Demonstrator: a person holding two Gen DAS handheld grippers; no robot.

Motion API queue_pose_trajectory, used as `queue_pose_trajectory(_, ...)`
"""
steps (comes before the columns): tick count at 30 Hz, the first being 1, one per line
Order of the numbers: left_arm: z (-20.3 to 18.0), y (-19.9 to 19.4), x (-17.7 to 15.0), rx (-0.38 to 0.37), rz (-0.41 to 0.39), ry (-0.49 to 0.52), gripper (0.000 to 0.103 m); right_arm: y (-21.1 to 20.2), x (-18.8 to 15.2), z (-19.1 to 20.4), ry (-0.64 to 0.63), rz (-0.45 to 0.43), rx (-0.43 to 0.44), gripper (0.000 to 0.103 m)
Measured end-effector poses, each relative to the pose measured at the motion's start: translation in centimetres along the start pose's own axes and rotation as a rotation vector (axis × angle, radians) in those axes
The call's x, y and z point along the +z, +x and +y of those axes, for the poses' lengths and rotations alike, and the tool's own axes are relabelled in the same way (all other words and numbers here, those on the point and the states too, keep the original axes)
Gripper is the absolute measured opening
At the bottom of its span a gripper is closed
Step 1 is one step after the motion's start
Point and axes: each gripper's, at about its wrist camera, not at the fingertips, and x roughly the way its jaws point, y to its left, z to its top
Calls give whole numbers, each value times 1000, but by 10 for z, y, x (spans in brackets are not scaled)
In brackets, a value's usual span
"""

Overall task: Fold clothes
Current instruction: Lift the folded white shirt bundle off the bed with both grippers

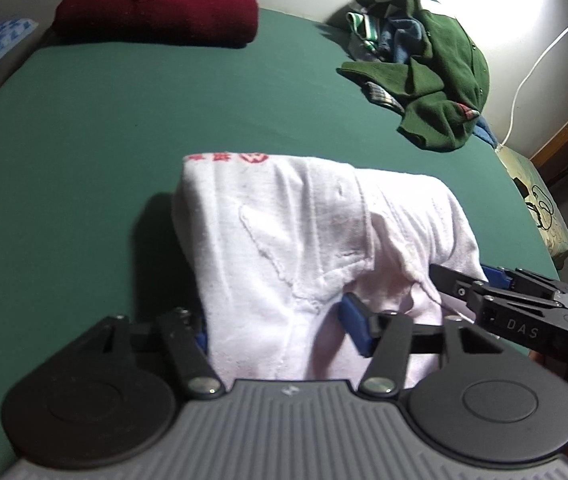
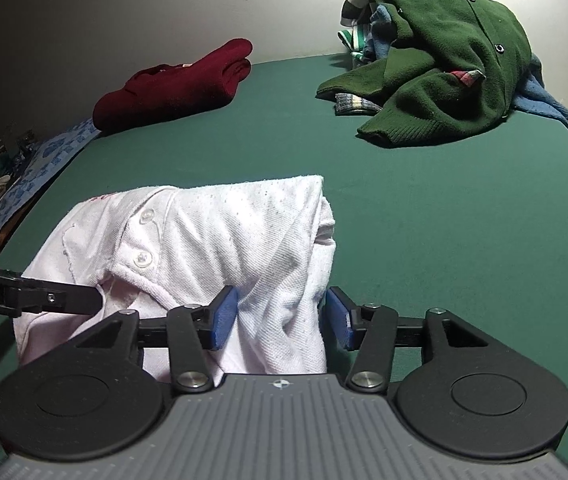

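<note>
Surface: a tabletop (image 1: 124,128) covered in plain green, with a pale wall behind it.
White shirt: a white shirt (image 1: 292,232), folded into a thick bundle, lies at the near edge of the green surface right in front of both cameras; red print shows at its far left corner in the left wrist view, and two small white buttons (image 2: 145,236) show on its placket in the right wrist view.
Left gripper: the left gripper (image 1: 280,326) stands part open around the near left portion of the shirt; its right blue pad sits in a crease of the cloth, the left pad is mostly hidden behind the fabric, and the cloth between them looks loose rather than pinched.
Right gripper: the right gripper (image 2: 282,316) is also part open, astride the near right edge of the shirt; the left blue pad lies against the cloth, the right pad stands just clear of the fabric's edge.
Grippers together: they are side by side at the shirt's near end, and each one's black finger reaches into the other camera's view.
Red garment: a dark red garment (image 1: 156,10), neatly folded, rests at the far left corner of the tabletop.
Unfolded pile: a green cardigan (image 2: 452,64) with dark buttons is heaped over blue and striped clothes at the far right, well apart from the shirt.
Cable: a white cable (image 1: 540,60) runs down the wall at the right.
</note>
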Motion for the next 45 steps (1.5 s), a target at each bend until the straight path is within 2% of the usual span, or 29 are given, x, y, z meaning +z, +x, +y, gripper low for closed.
queue_pose_trajectory(1, 0, 0, 0, -4, 2, -4, 46, 0, 1, 0, 4, 4, 19, 35)
queue_pose_trajectory(2, 0, 0, 0, -6, 4, -8, 43, 0, 1, -1, 13, 5, 26, 30)
queue_pose_trajectory(5, -1, -1, 2, -5, 1, -12, 35, -1, 1, -2, 30, 0, 36, 18)
queue_pose_trajectory(8, -2, -4, 4, -3, -10, -15, 23, -3, 1, 0, 36, -11, 35, 13)
queue_pose_trajectory(11, -8, -9, 7, 3, -25, 4, 19, -7, 4, 0, 48, -30, 41, 12)
queue_pose_trajectory(24, -21, -28, 19, 78, -60, 87, 18, -19, 19, 10, 54, -99, 70, 11)
queue_pose_trajectory(36, -5, -30, 32, 144, -54, 96, 18, -5, 29, 33, 47, -101, 88, 12)
queue_pose_trajectory(45, 14, -35, 60, 197, -55, 111, 18, 14, 52, 52, 82, -94, 119, 12)
